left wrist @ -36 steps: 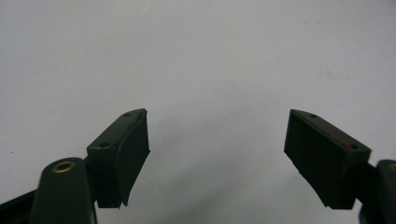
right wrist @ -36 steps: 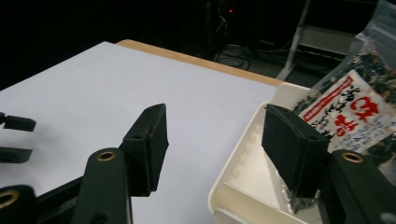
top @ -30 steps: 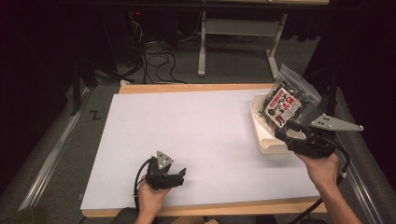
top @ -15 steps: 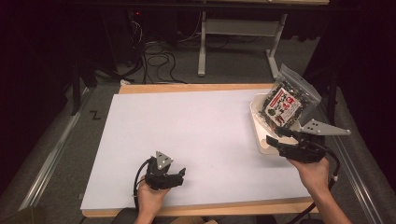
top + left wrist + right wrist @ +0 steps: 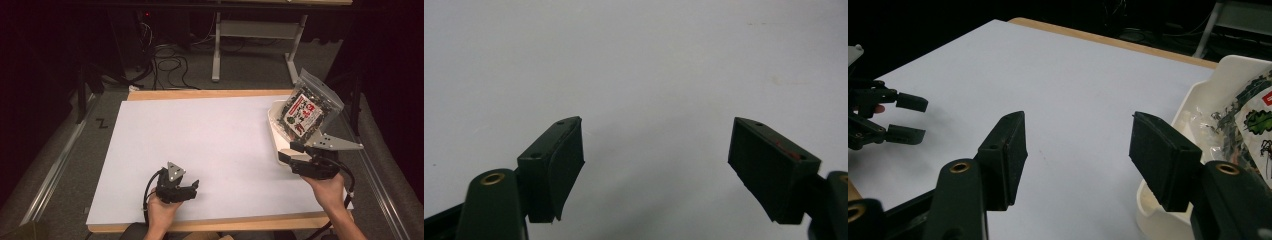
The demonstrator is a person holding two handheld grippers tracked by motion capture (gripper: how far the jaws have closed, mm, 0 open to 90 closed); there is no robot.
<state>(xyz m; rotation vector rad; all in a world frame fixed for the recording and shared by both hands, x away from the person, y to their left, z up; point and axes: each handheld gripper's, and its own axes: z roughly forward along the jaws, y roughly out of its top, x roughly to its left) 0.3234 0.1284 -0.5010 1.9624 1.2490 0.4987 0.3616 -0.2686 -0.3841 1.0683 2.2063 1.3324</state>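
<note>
While the left gripper rests released on open table, the right gripper gapes empty beside the tray's edge.

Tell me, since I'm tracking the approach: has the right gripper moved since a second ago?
Yes. In the high view the right gripper has slid toward the person's edge of the table, along the white tray, jaws open and empty.
</note>
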